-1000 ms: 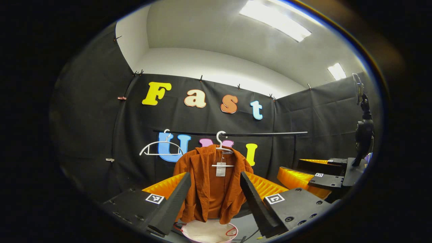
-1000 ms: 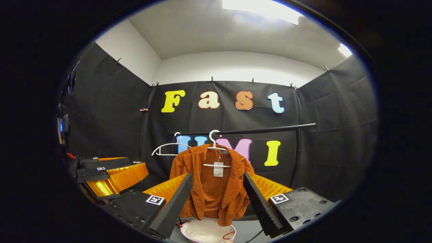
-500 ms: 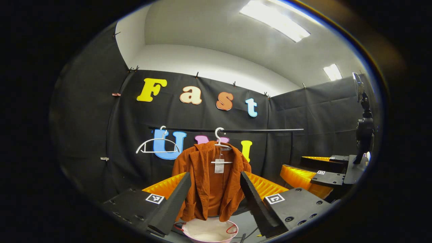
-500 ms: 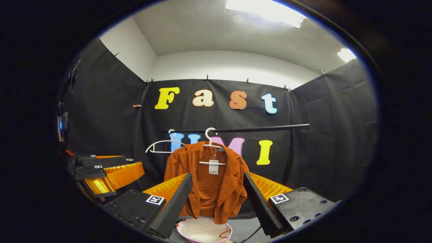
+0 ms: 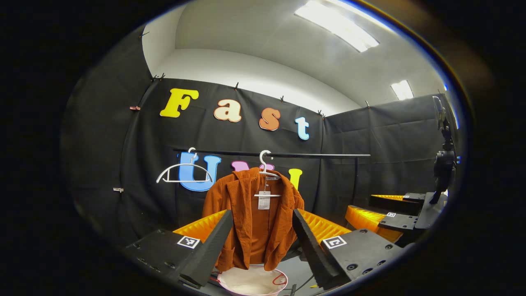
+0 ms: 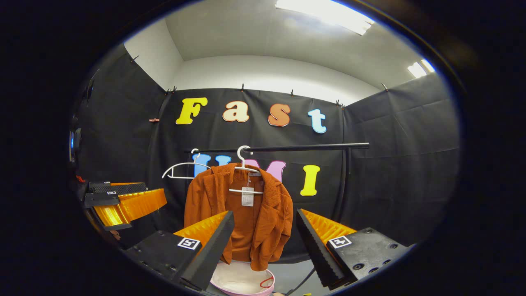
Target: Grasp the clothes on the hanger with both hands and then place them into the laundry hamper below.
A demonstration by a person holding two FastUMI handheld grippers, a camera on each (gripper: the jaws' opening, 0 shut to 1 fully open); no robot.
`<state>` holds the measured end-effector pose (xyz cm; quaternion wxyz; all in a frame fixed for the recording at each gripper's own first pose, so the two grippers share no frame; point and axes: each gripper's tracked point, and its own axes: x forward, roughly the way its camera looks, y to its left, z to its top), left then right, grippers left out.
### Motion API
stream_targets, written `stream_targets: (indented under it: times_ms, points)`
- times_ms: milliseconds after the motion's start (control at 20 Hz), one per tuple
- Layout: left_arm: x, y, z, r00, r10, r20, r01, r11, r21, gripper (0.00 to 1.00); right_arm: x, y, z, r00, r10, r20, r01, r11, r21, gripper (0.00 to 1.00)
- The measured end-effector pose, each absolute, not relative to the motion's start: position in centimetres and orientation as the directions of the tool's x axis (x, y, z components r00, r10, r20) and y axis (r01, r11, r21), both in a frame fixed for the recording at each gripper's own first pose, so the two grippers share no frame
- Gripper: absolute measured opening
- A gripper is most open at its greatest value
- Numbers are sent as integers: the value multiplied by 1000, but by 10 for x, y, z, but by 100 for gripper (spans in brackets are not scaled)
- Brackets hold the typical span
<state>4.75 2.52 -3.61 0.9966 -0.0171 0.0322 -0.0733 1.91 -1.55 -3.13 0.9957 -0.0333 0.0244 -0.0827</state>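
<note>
Jacket: one rust-orange corduroy jacket hangs on a white hanger from the black rail, ahead of both hand-held grippers, untouched.
Hamper: one pink-rimmed laundry hamper directly below it.
Hangers: two; the second, an empty hanger, is further left.
Left hand-held gripper: spread, holding nothing.
Right hand-held gripper: spread, holding nothing.

A recording booth, not a home: black cloth walls clipped up below white walls, ceiling light panels, a clothes rail, a camera stand.
</note>
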Motion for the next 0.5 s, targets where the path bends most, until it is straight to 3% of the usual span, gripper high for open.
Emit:
stream_targets:
  times_ms: [400,500]
  points:
    - [152,11,-66,996,-62,-66,59,997,-39,89,137,-43,-82,995,-75,-70,77,997,29,96]
    - [177,11,-79,995,-27,-92,23,999,-41,93,169,-49,-103,994,-45,-99,48,998,34,98]
